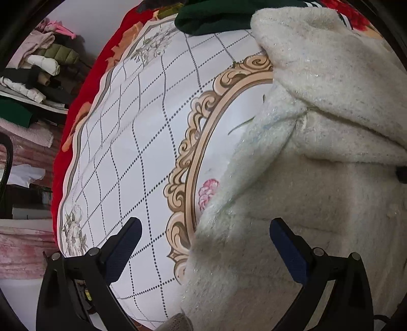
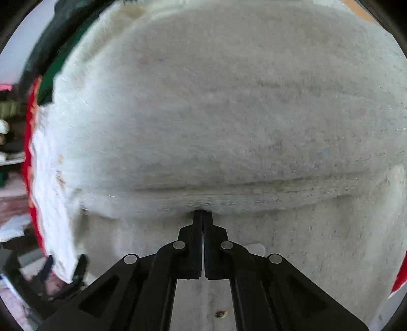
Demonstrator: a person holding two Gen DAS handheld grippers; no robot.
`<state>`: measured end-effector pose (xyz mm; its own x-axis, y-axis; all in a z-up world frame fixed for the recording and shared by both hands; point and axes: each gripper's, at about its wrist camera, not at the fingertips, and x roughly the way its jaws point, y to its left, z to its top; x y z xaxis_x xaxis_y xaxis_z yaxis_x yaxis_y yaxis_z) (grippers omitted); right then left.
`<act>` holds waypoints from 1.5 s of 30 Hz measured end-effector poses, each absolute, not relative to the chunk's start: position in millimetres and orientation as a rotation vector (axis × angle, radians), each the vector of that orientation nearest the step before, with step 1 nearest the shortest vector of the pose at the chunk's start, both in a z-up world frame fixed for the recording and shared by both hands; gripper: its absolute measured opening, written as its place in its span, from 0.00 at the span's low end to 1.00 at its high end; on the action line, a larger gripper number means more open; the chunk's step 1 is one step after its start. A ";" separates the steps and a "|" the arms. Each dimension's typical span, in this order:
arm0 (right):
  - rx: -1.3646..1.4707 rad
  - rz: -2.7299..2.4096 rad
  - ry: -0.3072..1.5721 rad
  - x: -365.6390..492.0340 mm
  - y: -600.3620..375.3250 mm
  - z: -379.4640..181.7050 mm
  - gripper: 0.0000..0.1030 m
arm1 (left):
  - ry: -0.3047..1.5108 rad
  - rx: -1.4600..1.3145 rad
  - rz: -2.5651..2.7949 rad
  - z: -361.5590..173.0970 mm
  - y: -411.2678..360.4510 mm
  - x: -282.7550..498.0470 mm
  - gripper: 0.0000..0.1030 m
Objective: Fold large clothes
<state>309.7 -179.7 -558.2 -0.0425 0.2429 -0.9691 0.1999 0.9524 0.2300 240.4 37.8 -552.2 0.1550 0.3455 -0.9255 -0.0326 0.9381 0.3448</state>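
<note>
A large fluffy white coat lies on the patterned white table cover, with its hood or collar bunched at the top right. My left gripper is open just above the coat's left edge, one finger over the cover, one over the coat, holding nothing. In the right wrist view the same white coat fills the frame. My right gripper is shut, its fingertips pinching a fold of the coat's fleece.
A dark green garment lies at the far edge of the table. A red floral cloth hangs under the cover along the left edge. Shelves with piled clothes stand to the left.
</note>
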 end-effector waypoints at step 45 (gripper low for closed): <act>0.634 0.419 1.639 236.0 -514.2 -554.7 0.28 | 1.314 0.476 0.414 -517.6 -286.2 140.5 1.00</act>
<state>236.0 -514.2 -554.7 -0.0819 0.6184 -0.7816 0.1673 0.7816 0.6009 140.5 -286.2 -517.6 0.2074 0.5436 -0.8133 -0.0208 0.8336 0.5519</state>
